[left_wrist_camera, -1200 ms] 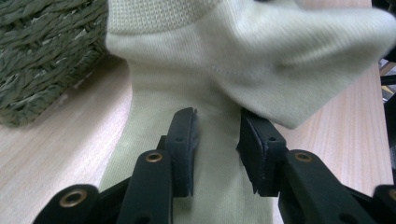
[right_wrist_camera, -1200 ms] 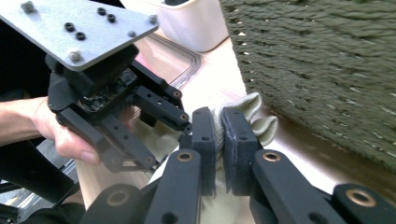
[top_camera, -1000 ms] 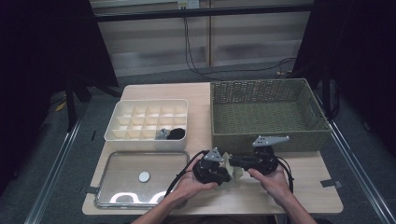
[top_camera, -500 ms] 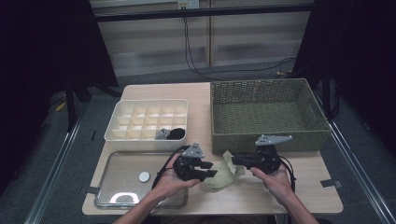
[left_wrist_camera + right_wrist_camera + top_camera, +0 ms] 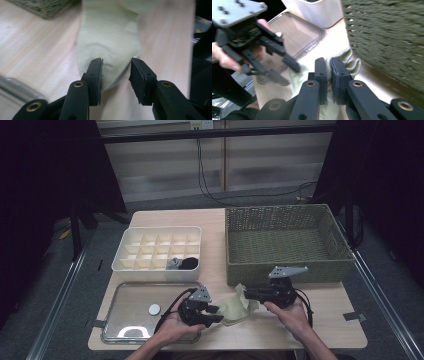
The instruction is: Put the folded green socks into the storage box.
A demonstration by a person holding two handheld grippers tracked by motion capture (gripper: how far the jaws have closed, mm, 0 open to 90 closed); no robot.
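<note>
The left gripper (image 5: 216, 314) sits low over the near edge of the table (image 5: 330, 320), held in the person's left hand (image 5: 172, 325), whose forearm comes up from the bottom of the high view; its jaws point rightward toward the pale yellow-green sock (image 5: 235, 305). In the left gripper view those jaws stand narrowly apart with the toe end of the sock (image 5: 110, 45) lying on the wood between them, the left pad touching the cloth's edge and the right pad just beside it, so they straddle the sock without clamping it. Just left of this gripper lies a shallow clear tray (image 5: 125, 297) with a small round white disc (image 5: 154, 309) in it. Beyond the tray, farther from the tongs, stands a white divided box (image 5: 130, 265); a small grey item and a dark one sit in its near right compartments, though what they are is too small to tell. The sock stretches flat between the two grippers and rises crumpled at its right end. The right gripper (image 5: 250, 294), held in the right hand (image 5: 290, 312), points leftward, and in the right gripper view its jaws (image 5: 329, 72) are closed tight on the ribbed cuff of the sock, lifting that end off the table. Just beyond and to the right of this gripper stands a large woven green basket (image 5: 285, 270), its floor bare.
</note>
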